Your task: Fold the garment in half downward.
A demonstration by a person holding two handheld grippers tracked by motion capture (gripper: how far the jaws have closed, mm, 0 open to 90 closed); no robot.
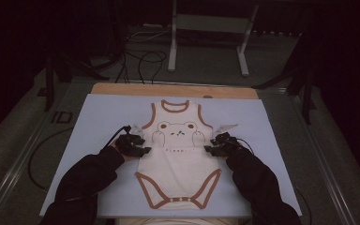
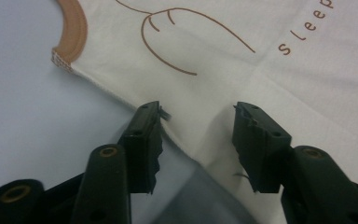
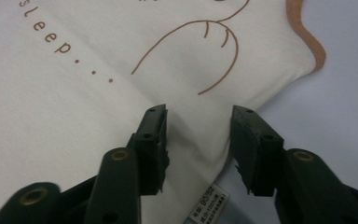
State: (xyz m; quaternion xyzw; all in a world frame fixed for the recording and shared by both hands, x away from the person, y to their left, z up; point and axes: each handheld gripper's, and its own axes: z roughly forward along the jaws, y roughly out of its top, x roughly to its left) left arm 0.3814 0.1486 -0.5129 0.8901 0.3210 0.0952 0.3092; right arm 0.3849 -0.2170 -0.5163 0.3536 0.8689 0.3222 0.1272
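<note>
A cream baby bodysuit (image 1: 178, 159) with brown trim and a bear print lies flat, face up, on the pale blue mat (image 1: 98, 126). My left gripper (image 1: 144, 149) rests at the garment's left side edge, about waist height. In the left gripper view the jaws (image 2: 198, 109) stand apart astride that side seam of the bodysuit (image 2: 261, 70), pads not pressing on it. My right gripper (image 1: 210, 148) mirrors it at the right side edge. Its jaws (image 3: 198, 112) are also apart, with the bodysuit's (image 3: 98, 93) seam and a white care label (image 3: 209, 201) between them.
The mat covers a wooden table (image 1: 122, 88) whose far edge shows beyond it. Black cables (image 1: 42, 150) trail off the left of the mat and over the floor behind. White stand legs (image 1: 172, 47) rise on the floor past the table. A person's dark sleeves (image 1: 89, 178) enter from below.
</note>
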